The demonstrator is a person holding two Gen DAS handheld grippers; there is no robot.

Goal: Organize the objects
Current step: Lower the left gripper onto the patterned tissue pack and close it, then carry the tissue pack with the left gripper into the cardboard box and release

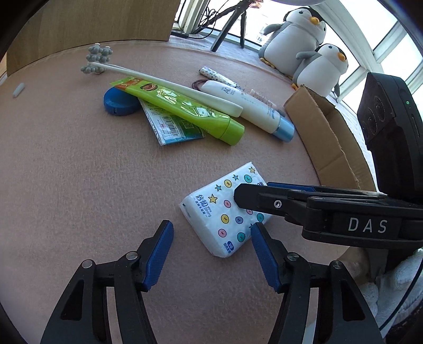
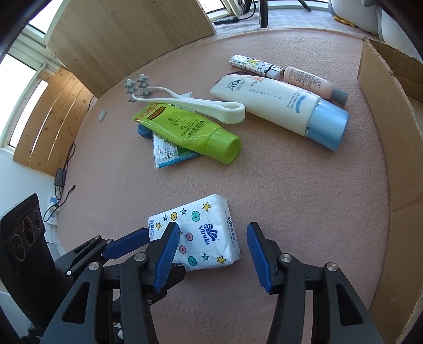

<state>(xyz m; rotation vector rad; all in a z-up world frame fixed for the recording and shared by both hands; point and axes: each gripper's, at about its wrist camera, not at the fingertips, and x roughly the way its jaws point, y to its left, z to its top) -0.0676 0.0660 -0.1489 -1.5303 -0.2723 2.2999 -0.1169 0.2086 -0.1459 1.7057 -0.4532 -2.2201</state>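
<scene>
Left gripper (image 1: 211, 246) wide open, empty. White star-printed tissue pack (image 1: 224, 209) lies flat on pink felt mat (image 1: 79, 172), touching its right finger, long axis diagonal. Right gripper (image 2: 210, 252) wide open, empty, hovering over pack, nearer. Brown cardboard box (image 2: 391, 132) far right.

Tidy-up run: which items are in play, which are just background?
In play: tissue pack, green tube, white sunscreen tube, pink bottle, massage roller, blue round case, sachet, cardboard box.

Background: plush penguins, tripod, wooden panel.
</scene>
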